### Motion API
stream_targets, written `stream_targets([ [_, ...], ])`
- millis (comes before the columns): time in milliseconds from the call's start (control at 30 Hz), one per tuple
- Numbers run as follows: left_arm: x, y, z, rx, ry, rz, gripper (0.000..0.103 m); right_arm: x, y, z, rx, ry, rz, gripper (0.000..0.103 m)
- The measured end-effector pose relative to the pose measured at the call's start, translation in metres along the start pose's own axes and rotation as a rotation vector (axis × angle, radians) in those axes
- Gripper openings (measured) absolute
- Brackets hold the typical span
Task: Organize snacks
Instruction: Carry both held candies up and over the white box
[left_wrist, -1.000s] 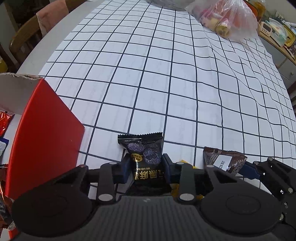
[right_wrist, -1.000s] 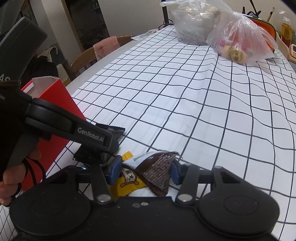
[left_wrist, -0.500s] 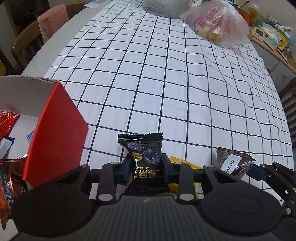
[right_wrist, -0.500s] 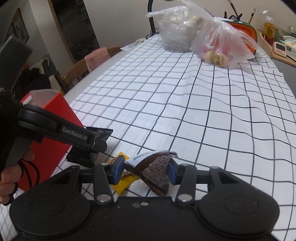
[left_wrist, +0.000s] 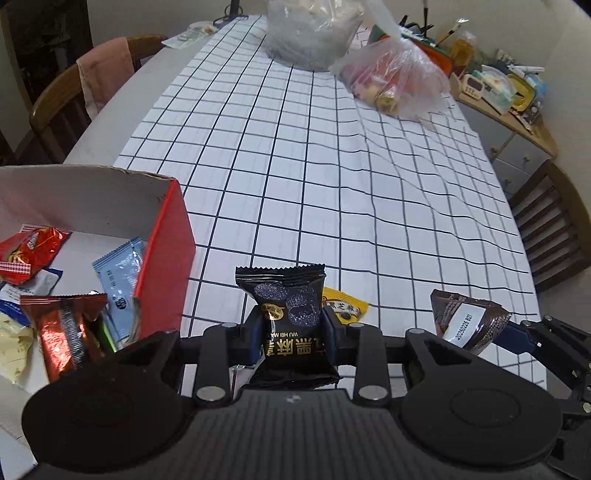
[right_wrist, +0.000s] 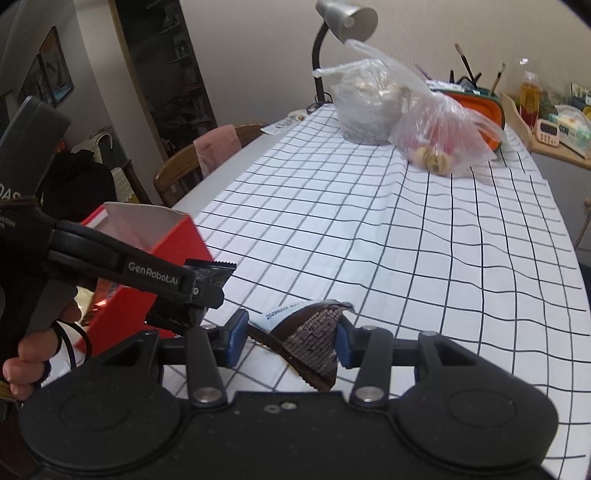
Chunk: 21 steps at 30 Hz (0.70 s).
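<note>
My left gripper (left_wrist: 293, 341) is shut on a black snack packet (left_wrist: 291, 314) with gold lettering, held above the checked tablecloth. To its left stands an open red box (left_wrist: 166, 254) holding several snack packets (left_wrist: 118, 280). My right gripper (right_wrist: 288, 338) is shut on a brown triangular snack packet (right_wrist: 314, 339) with a white date label. That same brown packet (left_wrist: 469, 321) shows at the right of the left wrist view. A yellow packet (left_wrist: 345, 304) lies on the cloth between the two. In the right wrist view the left gripper (right_wrist: 201, 290) carries the black packet beside the red box (right_wrist: 147, 251).
Two plastic bags (left_wrist: 391, 77) of food sit at the far end of the table (left_wrist: 332, 184), by a desk lamp (right_wrist: 343, 33). Wooden chairs (left_wrist: 74, 103) stand along the left edge and one (left_wrist: 554, 229) at the right. A cluttered side shelf (left_wrist: 506, 92) stands far right.
Both grippers have risen from the cloth with their packets. The red box's inside and its snacks have come into the left wrist view. The yellow packet stayed on the table.
</note>
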<state>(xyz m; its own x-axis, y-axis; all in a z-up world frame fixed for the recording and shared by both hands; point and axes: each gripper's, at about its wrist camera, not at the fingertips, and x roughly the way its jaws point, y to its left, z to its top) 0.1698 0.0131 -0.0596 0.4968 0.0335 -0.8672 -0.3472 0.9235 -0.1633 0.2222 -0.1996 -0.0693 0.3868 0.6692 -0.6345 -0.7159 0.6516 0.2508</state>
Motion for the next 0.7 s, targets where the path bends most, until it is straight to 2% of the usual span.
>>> stream_targets([
  [333,-0.057,0.035,-0.013,0.019,-0.045,-0.044,0.032,-0.03,0.054,0.003,-0.029,-0.033,0.035,0.046],
  [700,-0.091,0.108,-0.014,-0.009,-0.091,-0.027,0.032,-0.013,0.125,0.017,-0.08,-0.051,0.079,0.046],
])
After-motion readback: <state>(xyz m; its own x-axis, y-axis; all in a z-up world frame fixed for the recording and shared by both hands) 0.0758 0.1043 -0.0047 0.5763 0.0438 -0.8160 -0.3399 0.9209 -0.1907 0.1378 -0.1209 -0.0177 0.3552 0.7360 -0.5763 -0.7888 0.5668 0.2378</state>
